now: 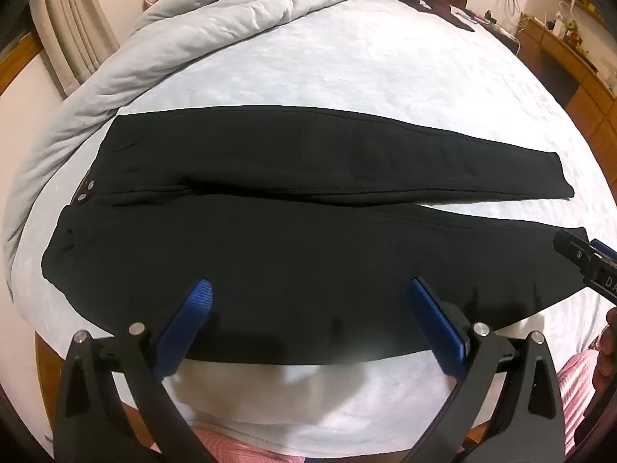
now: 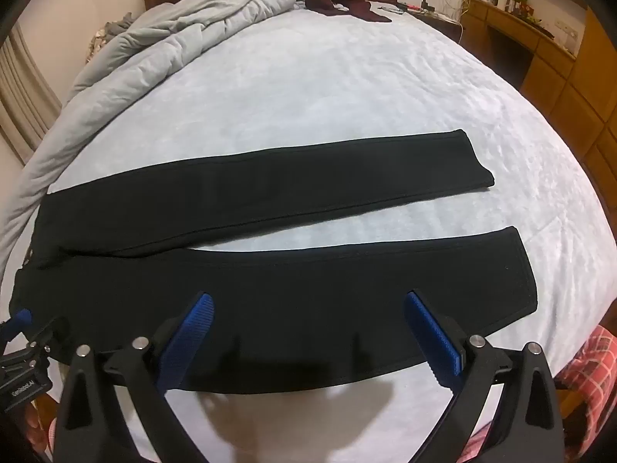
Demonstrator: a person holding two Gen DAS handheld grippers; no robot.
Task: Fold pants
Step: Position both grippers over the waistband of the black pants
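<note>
Black pants [image 1: 270, 239] lie flat and spread out on the pale blue bed, waist to the left with two metal snaps [image 1: 86, 190], both legs running right. They also show in the right wrist view [image 2: 308, 301], the leg ends slightly apart. My left gripper [image 1: 308, 293] is open, hovering over the near leg's upper part. My right gripper [image 2: 308, 305] is open, hovering over the near leg further toward the hem. Each gripper's body shows at the other view's edge, the right one [image 1: 590, 262] and the left one [image 2: 23, 351]. Neither holds fabric.
A rumpled grey duvet [image 1: 193, 27] is piled along the bed's far left. Dark clothing [image 2: 347, 4] lies by the wooden headboard. A wooden desk with clutter [image 2: 532, 23] stands at the right. The bare bed sheet [image 2: 327, 88] stretches beyond the pants.
</note>
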